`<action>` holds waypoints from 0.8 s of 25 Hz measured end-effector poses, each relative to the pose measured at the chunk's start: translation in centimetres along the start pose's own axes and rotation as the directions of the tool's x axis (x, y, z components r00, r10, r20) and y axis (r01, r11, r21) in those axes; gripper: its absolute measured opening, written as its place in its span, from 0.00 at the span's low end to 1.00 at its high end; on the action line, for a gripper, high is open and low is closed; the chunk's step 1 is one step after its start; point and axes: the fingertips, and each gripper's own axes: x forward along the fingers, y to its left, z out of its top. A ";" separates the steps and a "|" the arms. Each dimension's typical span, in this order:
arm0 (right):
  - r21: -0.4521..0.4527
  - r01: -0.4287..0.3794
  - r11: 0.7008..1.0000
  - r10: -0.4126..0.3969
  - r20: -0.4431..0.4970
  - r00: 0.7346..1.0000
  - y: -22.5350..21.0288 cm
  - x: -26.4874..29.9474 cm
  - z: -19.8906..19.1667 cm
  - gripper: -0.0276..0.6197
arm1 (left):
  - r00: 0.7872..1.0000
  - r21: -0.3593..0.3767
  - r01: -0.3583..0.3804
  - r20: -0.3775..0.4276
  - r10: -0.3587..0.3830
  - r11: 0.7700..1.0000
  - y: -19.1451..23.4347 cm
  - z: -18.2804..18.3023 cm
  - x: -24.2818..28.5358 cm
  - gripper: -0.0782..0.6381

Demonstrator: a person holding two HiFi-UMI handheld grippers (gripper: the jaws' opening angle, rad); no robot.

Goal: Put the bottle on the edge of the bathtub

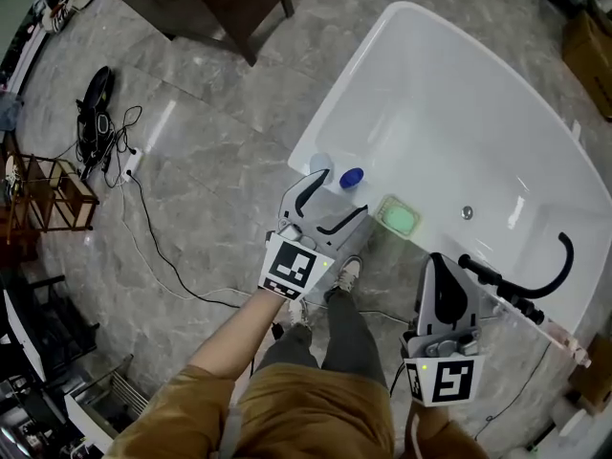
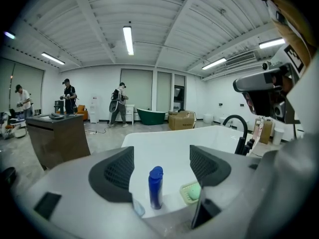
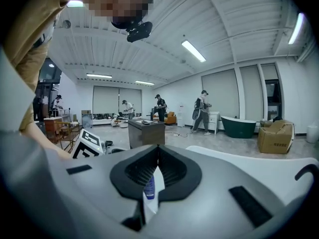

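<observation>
Looks like a large open lab or workshop hall. Shows a freestanding white bathtub (image 1: 449, 113) on grey stone floor (image 1: 210, 103) beside cables (image 1: 122, 127), a green bathtub (image 2: 150, 116) and cardboard boxes (image 2: 181, 120) far back, strip lights (image 2: 128, 40) on a ribbed ceiling (image 2: 164, 24), people (image 2: 118, 106) standing at tables (image 2: 55, 133).

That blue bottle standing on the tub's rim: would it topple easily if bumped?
Probably yes: the blue bottle is tall and narrow, standing upright on a small base, so a sideways nudge could tip it. The bathtub rim looks glossy, so it may slide too. It looks like rigid plastic, likely light.
</observation>
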 end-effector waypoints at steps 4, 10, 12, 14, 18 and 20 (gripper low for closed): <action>-0.017 0.005 1.000 -0.005 0.028 1.000 1.1 -1.1 1.9 0.05 | 0.999 0.002 -0.021 -0.024 0.021 1.000 0.3 1.0 -1.8 0.53; -0.038 0.006 0.999 -0.004 0.046 0.999 2.7 -3.0 3.5 0.05 | 0.999 0.012 -0.054 -0.009 0.054 0.998 0.3 3.0 -4.2 0.39; -0.046 0.008 0.999 -0.006 0.049 0.999 3.1 -3.7 3.9 0.05 | 0.998 0.009 -0.062 0.000 0.062 0.998 0.2 3.6 -5.1 0.32; -0.053 0.012 0.999 -0.009 0.049 0.999 3.5 -4.3 4.2 0.05 | 0.998 0.012 -0.067 0.009 0.067 0.998 0.1 4.3 -6.1 0.27; -0.065 0.019 0.998 -0.016 0.051 0.999 4.1 -5.4 4.9 0.05 | 0.997 0.010 -0.074 0.025 0.074 0.997 -0.2 5.5 -7.9 0.18; -0.071 0.021 0.997 -0.017 0.054 0.998 4.7 -6.0 5.3 0.05 | 0.996 0.004 -0.083 0.031 0.083 0.997 -0.3 5.9 -9.0 0.15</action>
